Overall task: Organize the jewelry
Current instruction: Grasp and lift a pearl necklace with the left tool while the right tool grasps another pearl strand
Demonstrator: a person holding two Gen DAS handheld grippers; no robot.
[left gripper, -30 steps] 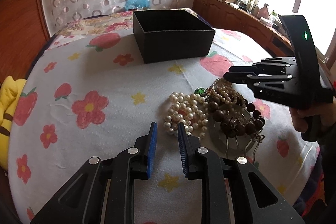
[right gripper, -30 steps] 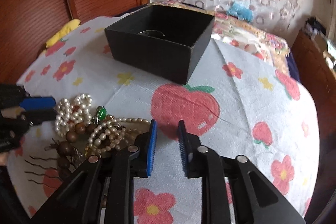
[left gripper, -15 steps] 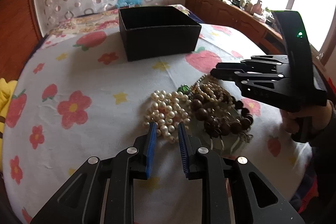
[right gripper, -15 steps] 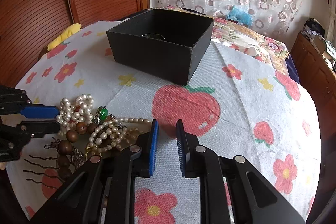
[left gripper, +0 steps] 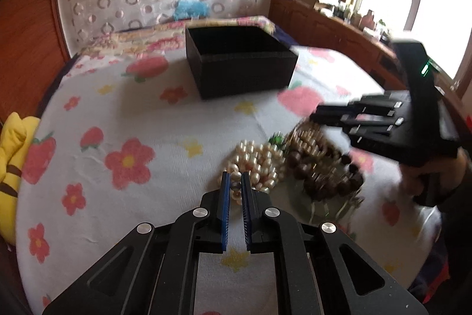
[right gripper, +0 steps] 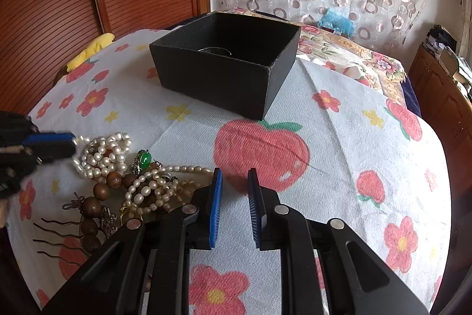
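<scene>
Left gripper [left gripper: 234, 185] sits at the near edge of the pearl strand [left gripper: 256, 164], jaws nearly pressed together with a pearl or two between the blue pads; whether it actually grips the strand is hard to tell through the blur, looks like a pinch starting. Strand lies bunched on the flowered bedcover [left gripper: 124, 114], at 12 to 1 o'clock from the left jaws, touching the brown bead bracelet [left gripper: 321, 179] on its 3 o'clock side. Black box [left gripper: 242, 70] stands open well beyond, at 12 o'clock from the left gripper. Right gripper [right gripper: 234, 188] hovers with jaws spread and nothing between them; the jewelry pile [right gripper: 132, 182] lies at its 9 to 10 o'clock, box at 12. Left hand is clearly nearer the pearls, so the lift and carry forward to the box likely falls to it.
</scene>
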